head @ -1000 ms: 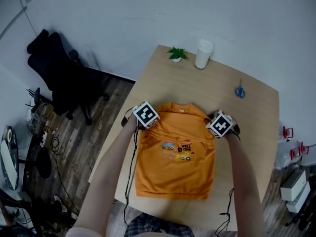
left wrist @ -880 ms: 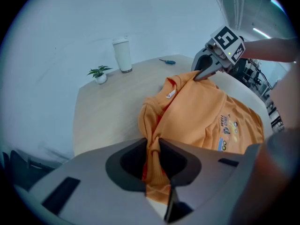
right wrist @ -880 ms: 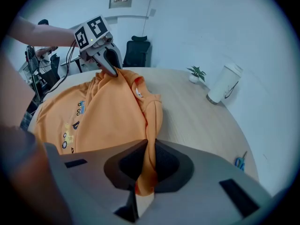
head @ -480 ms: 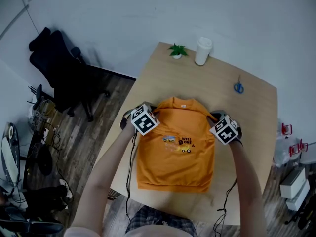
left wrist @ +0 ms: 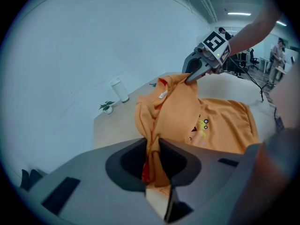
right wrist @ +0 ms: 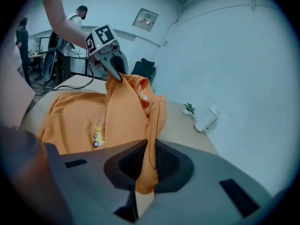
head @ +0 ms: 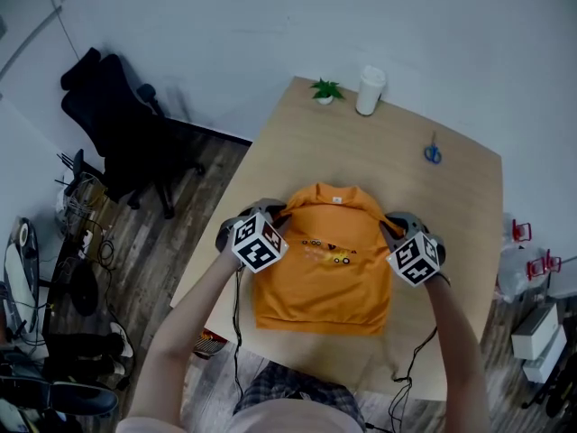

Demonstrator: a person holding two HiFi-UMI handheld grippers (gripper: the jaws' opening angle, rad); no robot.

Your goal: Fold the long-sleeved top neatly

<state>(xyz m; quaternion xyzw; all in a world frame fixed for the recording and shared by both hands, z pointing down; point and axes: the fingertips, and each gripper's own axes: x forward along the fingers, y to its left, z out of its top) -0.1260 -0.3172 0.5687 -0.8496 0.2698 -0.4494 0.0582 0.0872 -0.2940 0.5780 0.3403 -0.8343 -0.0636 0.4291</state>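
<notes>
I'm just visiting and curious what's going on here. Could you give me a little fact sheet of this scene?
Garment: orange top, shoulder end raised, hem on the table
Left gripper: shut on one shoulder
Right gripper: shut on the other shoulder
Far end of table: cup, small plant, scissors
Beside table: black chair

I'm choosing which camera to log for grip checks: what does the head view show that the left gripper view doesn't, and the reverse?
Head view only: the wood floor and the marker cube on the left claw. Left gripper view only: the orange top pinched between that claw's jaws, and ceiling lights. Both: the top held up at its shoulders, the plant, the white cup, and the right claw shut on the other shoulder.
</notes>
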